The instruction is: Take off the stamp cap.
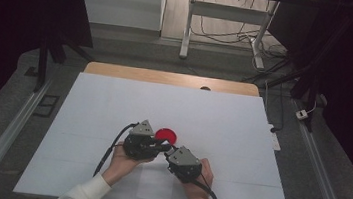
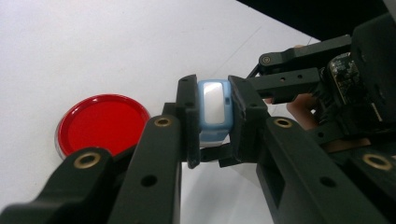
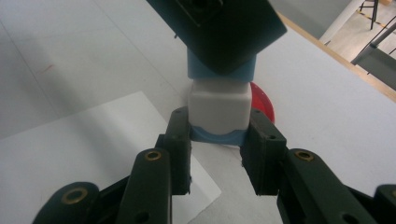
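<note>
Pale blue and white block (image 2: pixel 214 112), red round lid (image 2: pixel 100 123), white table cover (image 1: pixel 113 102)

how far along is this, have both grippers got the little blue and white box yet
Looks done: the box is off the table and gripped from both ends. In hand: the left gripper is shut on its blue part, and the right gripper is shut on its white part, beside the red dish. Left, probably: pulling the two parts apart or setting the box down; I can't tell which.
</note>
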